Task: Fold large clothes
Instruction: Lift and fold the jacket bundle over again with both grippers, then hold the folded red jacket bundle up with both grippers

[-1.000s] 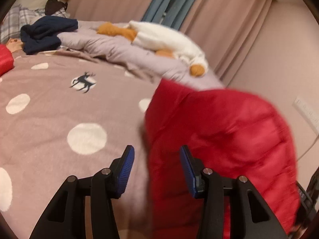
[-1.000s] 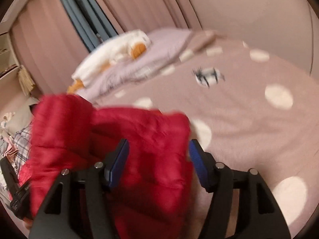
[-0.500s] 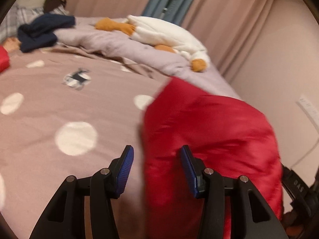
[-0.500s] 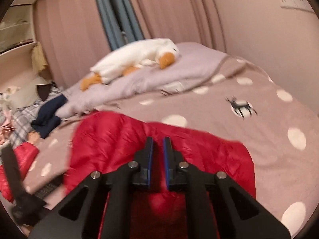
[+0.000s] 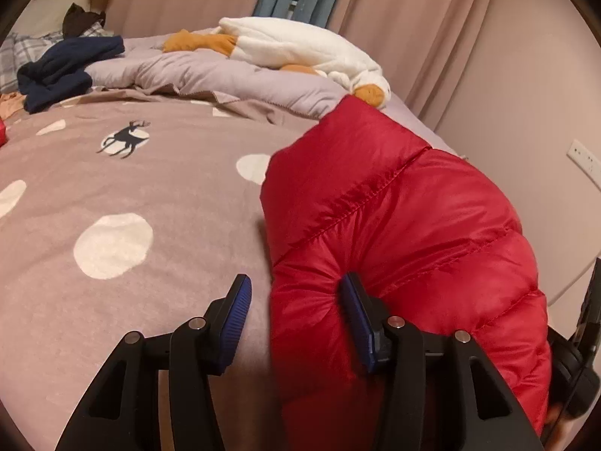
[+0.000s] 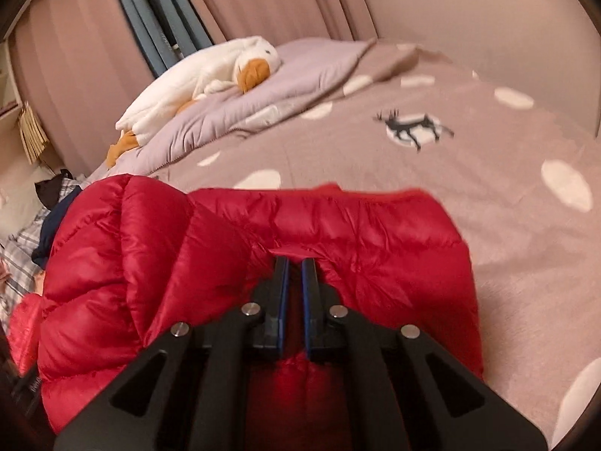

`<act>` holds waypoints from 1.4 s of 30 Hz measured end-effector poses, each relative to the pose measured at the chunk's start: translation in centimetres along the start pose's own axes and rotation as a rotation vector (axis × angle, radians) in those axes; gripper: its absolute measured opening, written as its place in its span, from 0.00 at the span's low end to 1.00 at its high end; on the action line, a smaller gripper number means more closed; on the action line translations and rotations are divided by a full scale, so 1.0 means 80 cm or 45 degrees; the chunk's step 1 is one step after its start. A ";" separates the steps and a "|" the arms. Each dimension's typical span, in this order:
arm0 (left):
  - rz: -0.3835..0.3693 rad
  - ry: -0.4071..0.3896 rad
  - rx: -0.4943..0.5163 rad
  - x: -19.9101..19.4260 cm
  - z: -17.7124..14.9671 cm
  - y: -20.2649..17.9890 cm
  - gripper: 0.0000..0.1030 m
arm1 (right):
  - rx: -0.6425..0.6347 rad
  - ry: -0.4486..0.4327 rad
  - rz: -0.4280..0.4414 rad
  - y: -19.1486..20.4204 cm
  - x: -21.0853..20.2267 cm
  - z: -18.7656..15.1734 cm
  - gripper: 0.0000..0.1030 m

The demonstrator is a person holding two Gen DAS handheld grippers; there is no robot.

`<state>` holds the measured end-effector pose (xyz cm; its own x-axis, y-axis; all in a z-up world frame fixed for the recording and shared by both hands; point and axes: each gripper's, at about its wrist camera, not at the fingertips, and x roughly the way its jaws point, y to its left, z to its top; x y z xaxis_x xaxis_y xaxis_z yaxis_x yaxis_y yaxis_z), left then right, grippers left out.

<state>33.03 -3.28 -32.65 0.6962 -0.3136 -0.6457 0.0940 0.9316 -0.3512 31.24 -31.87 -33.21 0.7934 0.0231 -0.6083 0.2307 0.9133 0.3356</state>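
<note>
Left tongs (image 5: 295, 300) spread wide, right finger (image 5: 357, 312) pressed into the red puffer jacket (image 5: 405, 225), left finger over bare bed cover (image 5: 150, 188). Goose plush (image 5: 300, 45) and navy garment (image 5: 60, 67) at the far end.

The matte black plastic left claw (image 5: 295, 302) carries two angular fingers with ribbed blue pads (image 5: 236, 312), silver round screws and triangular cut-outs. The matching black right claw (image 6: 295, 268) has the same build.

My cameras show a glossy red quilted jacket (image 5: 405, 225) on a mauve-brown blanket (image 5: 131, 188) with cream dots and a dark deer. Behind it I see a white, orange-billed plush goose (image 6: 195, 79), a navy garment (image 5: 64, 65) and dusty-pink curtains (image 5: 405, 18).
</note>
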 end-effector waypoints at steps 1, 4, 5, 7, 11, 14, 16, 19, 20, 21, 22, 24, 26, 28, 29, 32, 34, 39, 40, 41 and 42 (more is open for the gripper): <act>-0.002 0.004 -0.002 -0.002 -0.001 0.001 0.47 | 0.000 0.002 0.002 -0.001 0.001 -0.001 0.03; -0.001 0.008 0.000 -0.005 -0.003 0.000 0.48 | -0.018 0.007 -0.008 0.003 0.002 -0.001 0.03; -0.005 0.004 0.003 -0.006 -0.002 0.002 0.48 | -0.018 0.001 -0.006 0.003 -0.001 -0.002 0.03; -0.015 -0.003 -0.001 -0.007 -0.002 0.005 0.50 | -0.003 -0.011 0.015 0.000 -0.006 -0.001 0.07; -0.055 0.020 -0.067 -0.014 0.006 0.021 0.52 | 0.122 -0.044 0.209 -0.023 -0.027 0.002 0.19; -0.103 0.059 -0.106 -0.024 0.009 0.029 0.55 | 0.235 -0.060 0.333 -0.046 -0.053 0.002 0.92; -0.099 0.040 -0.073 -0.032 0.006 0.030 0.63 | 0.239 -0.092 0.275 -0.052 -0.073 0.003 0.99; -0.126 0.018 -0.113 -0.039 -0.001 0.041 0.83 | 0.222 -0.109 0.229 -0.060 -0.094 0.001 0.99; -0.176 0.029 -0.165 -0.039 -0.002 0.048 0.87 | 0.236 -0.096 0.252 -0.064 -0.095 0.000 1.00; -0.263 0.060 -0.240 -0.037 -0.004 0.058 0.88 | 0.255 -0.072 0.285 -0.068 -0.094 -0.003 1.00; -0.349 0.093 -0.295 -0.035 -0.005 0.065 0.89 | 0.270 -0.043 0.316 -0.071 -0.091 -0.006 1.00; -0.521 0.153 -0.358 -0.031 -0.006 0.072 0.91 | 0.284 0.013 0.344 -0.075 -0.085 -0.015 1.00; -0.627 0.209 -0.351 -0.027 -0.008 0.068 0.94 | 0.314 0.037 0.363 -0.081 -0.082 -0.024 1.00; -0.708 0.320 -0.276 -0.015 -0.013 0.051 0.96 | 0.357 0.105 0.500 -0.083 -0.070 -0.030 1.00; -0.738 0.352 -0.264 -0.009 -0.016 0.046 0.97 | 0.366 0.139 0.582 -0.083 -0.063 -0.033 1.00; -0.762 0.374 -0.299 0.009 -0.026 0.038 0.98 | 0.343 0.220 0.778 -0.067 -0.034 -0.046 1.00; -0.782 0.412 -0.296 0.018 -0.028 0.036 0.98 | 0.330 0.227 0.738 -0.059 -0.028 -0.048 1.00; -0.749 0.392 -0.265 0.018 -0.028 0.033 0.84 | 0.308 0.260 0.797 -0.043 -0.017 -0.052 0.93; -0.733 0.387 -0.260 0.017 -0.030 0.032 0.82 | 0.307 0.268 0.796 -0.043 -0.014 -0.051 0.83; -0.719 0.376 -0.249 0.017 -0.031 0.030 0.79 | 0.315 0.273 0.804 -0.043 -0.009 -0.052 0.70; -0.705 0.369 -0.240 0.018 -0.032 0.026 0.79 | 0.333 0.278 0.824 -0.045 -0.005 -0.053 0.65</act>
<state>32.38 -2.23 -36.05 0.3581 -0.7992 -0.4828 0.2387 0.5782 -0.7802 27.72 -33.41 -37.27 0.6926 0.6307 -0.3500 -0.0979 0.5629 0.8207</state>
